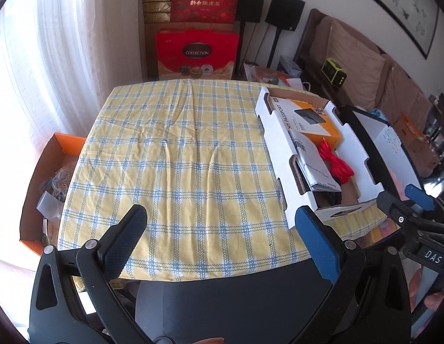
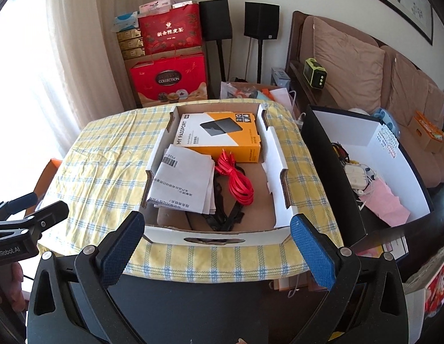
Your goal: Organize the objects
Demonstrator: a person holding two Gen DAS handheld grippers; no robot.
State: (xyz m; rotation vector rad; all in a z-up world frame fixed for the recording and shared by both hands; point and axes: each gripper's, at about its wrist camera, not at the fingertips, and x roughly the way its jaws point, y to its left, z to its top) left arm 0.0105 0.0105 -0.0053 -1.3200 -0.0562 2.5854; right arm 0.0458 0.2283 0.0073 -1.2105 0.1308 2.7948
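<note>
both hand-held grippers gape empty.

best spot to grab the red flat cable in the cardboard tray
Take the bundled red flat cable across its gathered middle, coming down from above with the open right claw. It lies flat and loose on the shallow cardboard tray floor, tray walls blocking side approaches.

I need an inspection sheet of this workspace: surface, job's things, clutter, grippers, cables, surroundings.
Surface: table under a yellow checked cloth.
Job's things: cardboard tray on the table holds an orange box, folded papers, a red cable and a black item, unclear.
Clutter: nothing seen on the cloth outside the tray.
Grippers: left gripper open, empty; right gripper open, empty.
Cables: red cable bundled in the tray.
Surroundings: black bin with small items to the right, sofa, red gift boxes.
</note>
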